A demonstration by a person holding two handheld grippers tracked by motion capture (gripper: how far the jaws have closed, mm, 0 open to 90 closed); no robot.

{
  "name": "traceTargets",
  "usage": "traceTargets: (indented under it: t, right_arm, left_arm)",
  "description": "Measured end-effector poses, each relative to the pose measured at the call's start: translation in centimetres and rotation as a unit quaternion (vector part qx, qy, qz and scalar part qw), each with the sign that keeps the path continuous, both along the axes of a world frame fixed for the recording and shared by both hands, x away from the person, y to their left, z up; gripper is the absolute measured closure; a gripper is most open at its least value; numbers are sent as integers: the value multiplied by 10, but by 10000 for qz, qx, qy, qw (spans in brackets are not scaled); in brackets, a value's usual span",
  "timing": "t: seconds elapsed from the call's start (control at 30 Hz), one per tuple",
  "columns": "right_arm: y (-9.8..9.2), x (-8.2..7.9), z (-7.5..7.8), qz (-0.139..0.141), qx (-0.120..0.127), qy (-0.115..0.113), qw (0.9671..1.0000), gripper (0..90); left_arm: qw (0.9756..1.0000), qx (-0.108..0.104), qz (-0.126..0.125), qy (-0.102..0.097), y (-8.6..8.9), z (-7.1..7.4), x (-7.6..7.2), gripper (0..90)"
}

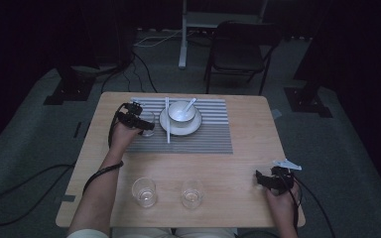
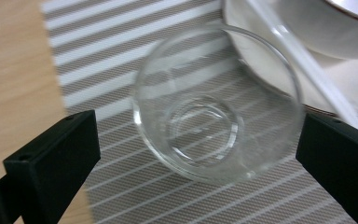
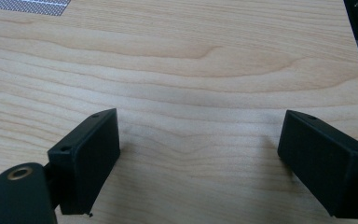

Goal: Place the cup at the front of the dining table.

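Black jaws of the left gripper stand spread wide, one on each side of a clear glass, pads off its wall with daylight on both sides. Glass sits upright between them on the striped placemat, at the mat's near-left part in the high view, where left gripper reaches in from the person's side.

Just past the glass, on its far-right side: white saucer with a white bowl on it, and a white chopstick running along the saucer's edge, very close to the glass rim. High view also shows a spoon leaning in the bowl.

Right gripper also spread, nothing between its jaws, resting over bare wood table, well apart at the near-right corner. Two more glasses stand near the table's front edge, between the two hands.

Risk, judged: glass looks released, so the danger is the pull-back. A jaw dragged sideways could clip the wall and tip or slide the glass into the chopstick and saucer. Trailing cable from the left gripper could snag the near glasses if the hand sweeps back low.
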State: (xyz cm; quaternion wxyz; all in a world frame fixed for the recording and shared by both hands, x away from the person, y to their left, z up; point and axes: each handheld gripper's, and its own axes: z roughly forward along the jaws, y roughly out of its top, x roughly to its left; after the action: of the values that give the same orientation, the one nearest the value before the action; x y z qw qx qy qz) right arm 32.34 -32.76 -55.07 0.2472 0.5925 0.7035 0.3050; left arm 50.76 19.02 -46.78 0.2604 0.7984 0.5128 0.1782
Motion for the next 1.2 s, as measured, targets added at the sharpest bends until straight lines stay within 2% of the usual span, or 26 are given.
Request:
traceTargets:
  t: [0.03, 0.1, 0.17, 0.23, 0.27, 0.33, 0.43, 0.53, 0.57, 0.8, 0.97, 1.07, 1.2]
  right_arm:
    - [0, 0, 0, 0, 0, 0, 10000, 121]
    - [0, 0, 0, 1, 0, 0, 10000, 121]
    - [0, 0, 0, 0, 0, 0, 10000, 121]
    - [0, 0, 0, 0, 0, 0, 10000, 121]
    - [0, 0, 0, -1, 1, 0, 10000, 121]
    - [0, 0, 0, 0, 1, 0, 10000, 121]
    - [0, 0, 0, 0, 1, 1, 10000, 121]
    - [0, 0, 0, 1, -1, 4, 10000, 121]
    - [0, 0, 0, 0, -1, 4, 10000, 121]
    - [0, 0, 0, 0, -1, 4, 10000, 121]
    - [0, 0, 0, 0, -2, 4, 10000, 121]
    - [0, 0, 0, 0, -3, 4, 10000, 121]
    - [0, 0, 0, -1, -2, 5, 10000, 121]
  left_arm:
    - [10000, 0, 0, 0, 0, 0, 0, 0]
    - [9997, 167, -88, -142, -2, -2, -4, 0]
    - [9993, 305, -175, -130, -2, -5, -7, 0]
    - [9994, 296, -163, -105, -2, -7, -8, 0]
    - [9997, 158, -169, -92, 3, -10, -12, 0]
    - [9998, 146, -135, -87, 4, -12, -13, 0]
    - [9997, 136, -105, -194, 8, -15, -19, 0]
    - [9994, -101, -35, -324, 13, -19, -25, 0]
    - [9993, -238, -65, -288, 16, -21, -27, 0]
    - [9998, -7, -93, -189, 20, -35, -37, 0]
    - [9997, -111, -81, -201, 25, -42, -46, 0]
    - [9998, 16, -168, -110, 27, -46, -51, 0]
    - [9998, -110, -111, -105, 33, -47, -56, 0]
